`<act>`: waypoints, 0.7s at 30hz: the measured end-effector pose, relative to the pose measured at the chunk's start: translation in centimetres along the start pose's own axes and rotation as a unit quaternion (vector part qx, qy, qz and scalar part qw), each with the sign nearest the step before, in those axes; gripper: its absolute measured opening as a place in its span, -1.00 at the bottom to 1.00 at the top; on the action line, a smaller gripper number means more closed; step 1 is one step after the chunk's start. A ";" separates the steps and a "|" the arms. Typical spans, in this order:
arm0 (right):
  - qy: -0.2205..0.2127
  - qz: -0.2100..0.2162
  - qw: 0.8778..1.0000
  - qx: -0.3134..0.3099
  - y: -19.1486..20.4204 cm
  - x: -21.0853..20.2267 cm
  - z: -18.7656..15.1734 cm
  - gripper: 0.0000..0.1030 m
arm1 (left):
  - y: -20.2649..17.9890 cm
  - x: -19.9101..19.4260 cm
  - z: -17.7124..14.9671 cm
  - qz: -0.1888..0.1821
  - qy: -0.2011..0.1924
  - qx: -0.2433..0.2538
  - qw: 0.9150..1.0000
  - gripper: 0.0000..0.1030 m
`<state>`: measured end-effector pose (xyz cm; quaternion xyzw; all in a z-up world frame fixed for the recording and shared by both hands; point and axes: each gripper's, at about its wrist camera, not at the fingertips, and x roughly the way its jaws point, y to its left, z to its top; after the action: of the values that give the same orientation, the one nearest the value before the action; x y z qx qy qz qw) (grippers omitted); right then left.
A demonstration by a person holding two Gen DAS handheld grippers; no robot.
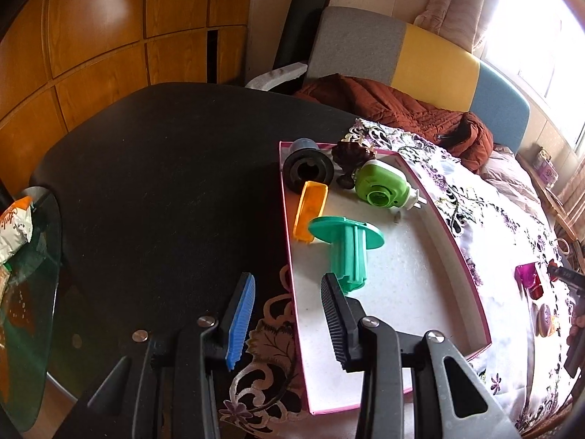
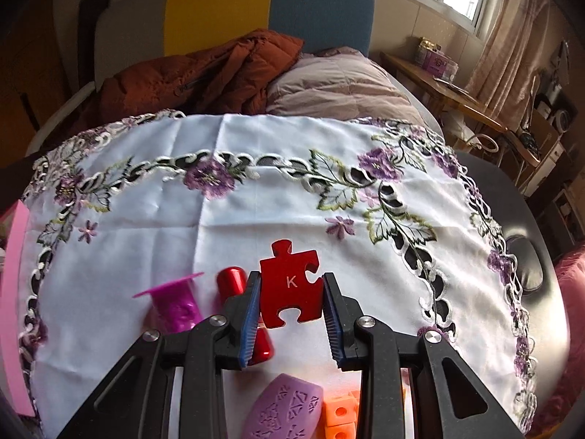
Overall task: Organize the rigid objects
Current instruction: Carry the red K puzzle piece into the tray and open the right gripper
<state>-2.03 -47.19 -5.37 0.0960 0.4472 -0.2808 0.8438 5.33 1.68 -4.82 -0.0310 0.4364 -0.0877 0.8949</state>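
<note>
Between the pads of the right hand-held gripper (image 2: 291,305) a red puzzle piece (image 2: 290,285) marked K is clamped by its two side edges, held flat-on and clear of the white embroidered cloth (image 2: 256,153) on the counter. Just left of that piece a red cylinder (image 2: 243,311) lies with its long axis running away from the camera, and a magenta flanged spool (image 2: 175,301) stands beside it; a lilac patterned block (image 2: 283,408) and an orange block (image 2: 340,417) lie nearer, under the jaws. The pink-edged tray (image 1: 457,245), judged to be the piece's destination, shows only as a pink strip at the far left of the cloth in the right view, so a leftward carry is called for. Over the tray's near corner the left hand-held gripper (image 1: 289,322) is held narrowly apart and empty, with a teal flanged spool (image 1: 347,245) just ahead of it and an orange trough (image 1: 310,212), a black ring (image 1: 309,172) and a green plug-in device (image 1: 382,186) farther along the tray.
</note>
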 end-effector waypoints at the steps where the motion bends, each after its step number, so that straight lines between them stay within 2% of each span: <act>1: -0.007 0.010 1.000 -0.003 0.6 -0.7 0.3 -0.37 | 0.1 0.0 0.0 -0.001 0.000 -0.001 1.000 -0.27; 5: -0.033 0.065 0.997 -0.027 4.3 -3.8 0.7 -0.37 | 0.7 0.1 0.0 -0.001 -0.001 -0.009 1.000 -0.27; 9: -0.038 0.139 0.988 -0.063 9.7 -6.1 0.3 -0.37 | 1.3 -0.1 0.0 -0.001 -0.008 -0.014 1.000 -0.27; 16: -0.019 0.257 0.954 -0.156 21.3 -9.4 -2.6 -0.37 | 2.3 -0.2 -0.1 0.006 -0.008 -0.023 1.000 -0.27; 19: -0.002 0.286 0.941 -0.183 25.6 -9.4 -3.8 -0.37 | 2.6 -0.1 -0.1 0.005 -0.005 -0.027 1.000 -0.27; 21: 0.010 0.292 0.936 -0.194 27.9 -8.8 -4.5 -0.37 | 2.6 0.0 -0.1 0.003 -0.004 -0.028 1.000 -0.27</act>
<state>6.54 -18.94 -3.30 0.0598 0.4538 0.0715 0.8862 5.57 4.27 -5.25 -0.0547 0.4352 -0.0725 0.8957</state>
